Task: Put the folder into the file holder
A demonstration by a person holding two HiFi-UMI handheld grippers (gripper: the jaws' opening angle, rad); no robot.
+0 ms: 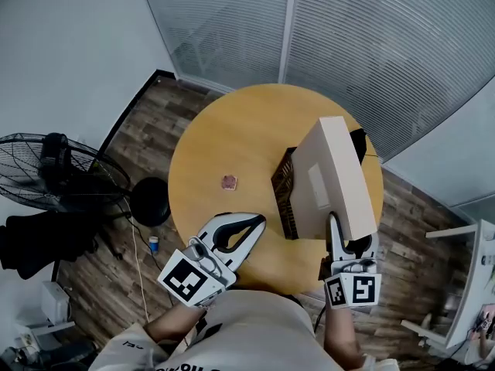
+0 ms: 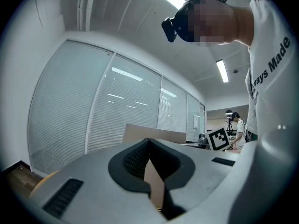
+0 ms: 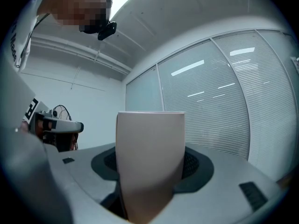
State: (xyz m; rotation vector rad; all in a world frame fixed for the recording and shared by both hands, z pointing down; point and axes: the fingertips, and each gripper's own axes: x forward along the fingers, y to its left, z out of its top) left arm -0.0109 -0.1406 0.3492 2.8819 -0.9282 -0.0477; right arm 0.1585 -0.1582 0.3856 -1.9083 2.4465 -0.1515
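A thick beige folder (image 1: 332,172) is held up on end over the right half of the round wooden table (image 1: 224,141). My right gripper (image 1: 340,234) is shut on the folder's near lower edge. In the right gripper view the folder (image 3: 149,157) fills the space between both jaws of that gripper (image 3: 150,164). The black mesh file holder (image 1: 283,193) stands just left of the folder, which hides part of it; whether the folder's bottom is inside it cannot be told. My left gripper (image 1: 257,222) hovers at the table's near edge, shut and empty, with its tips (image 2: 149,141) together.
A small pinkish object (image 1: 228,182) lies mid-table, left of the holder. Something black (image 1: 358,141) sits behind the folder. A floor fan (image 1: 58,168) stands left of the table, with frosted glass walls beyond. A white desk edge (image 1: 472,277) is at far right.
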